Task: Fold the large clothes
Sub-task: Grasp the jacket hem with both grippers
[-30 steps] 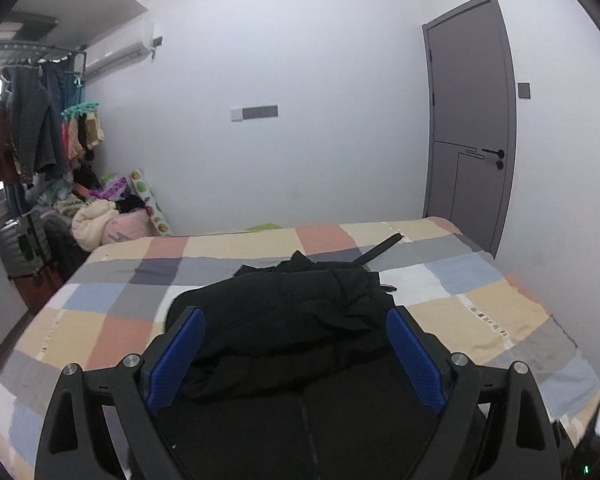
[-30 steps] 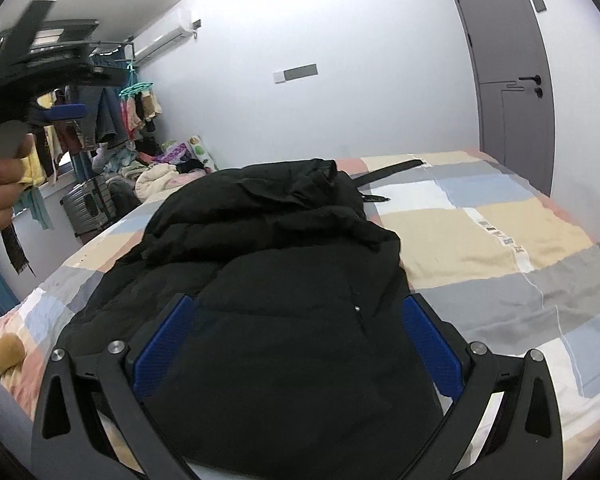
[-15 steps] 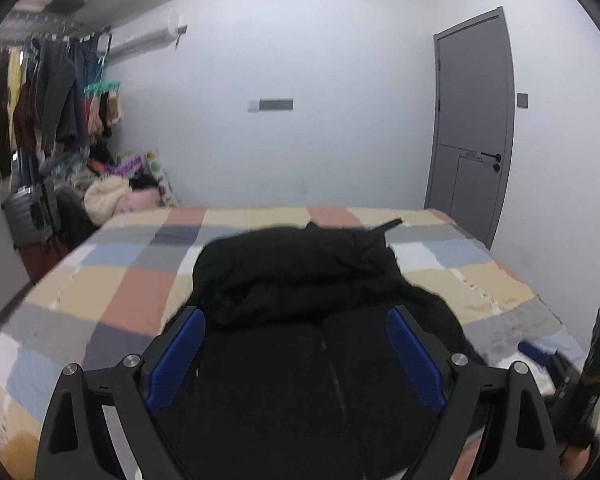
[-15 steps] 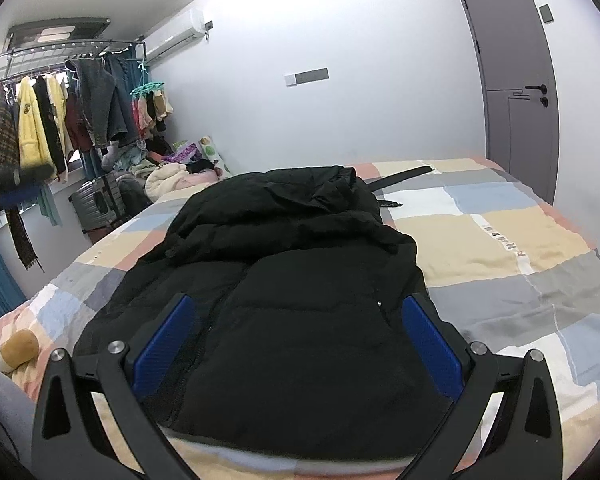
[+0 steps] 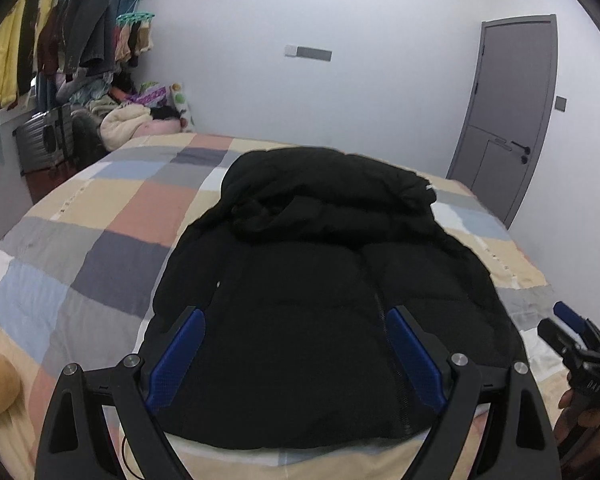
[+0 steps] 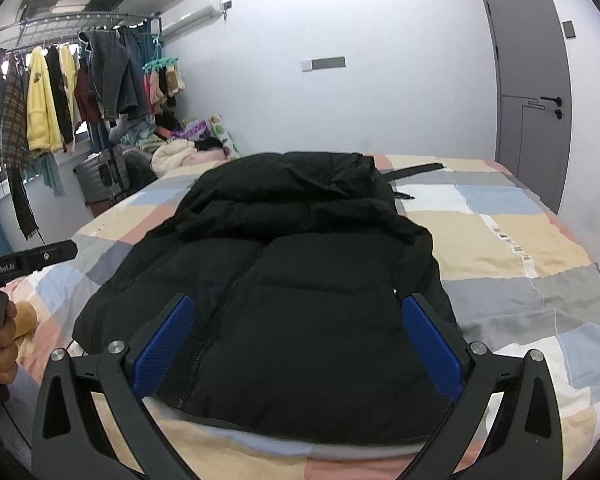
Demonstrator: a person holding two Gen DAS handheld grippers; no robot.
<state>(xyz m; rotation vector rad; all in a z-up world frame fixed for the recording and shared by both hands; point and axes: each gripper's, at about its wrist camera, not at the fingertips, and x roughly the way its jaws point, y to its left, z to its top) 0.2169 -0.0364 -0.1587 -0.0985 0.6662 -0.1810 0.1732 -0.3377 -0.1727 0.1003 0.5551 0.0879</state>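
A black puffer jacket (image 5: 324,280) lies on the checked bed, folded into a thick bundle with its zip facing up; it also shows in the right wrist view (image 6: 296,272). My left gripper (image 5: 296,320) is open and empty, held above the jacket's near edge. My right gripper (image 6: 296,308) is open and empty, also above the near edge. The right gripper shows at the far right of the left wrist view (image 5: 576,336), and the left one at the left edge of the right wrist view (image 6: 24,264).
The bed (image 5: 112,236) has a patchwork cover. A clothes rail with hanging garments (image 6: 60,92), a suitcase (image 6: 104,178) and a heap of clothes (image 6: 180,148) stand at the left. A grey door (image 6: 534,92) is at the right. A black strap (image 6: 416,170) lies beyond the jacket.
Both grippers have drawn back toward the near edge of the bed and the left one has swung left; both stay open. The jacket lies as before.
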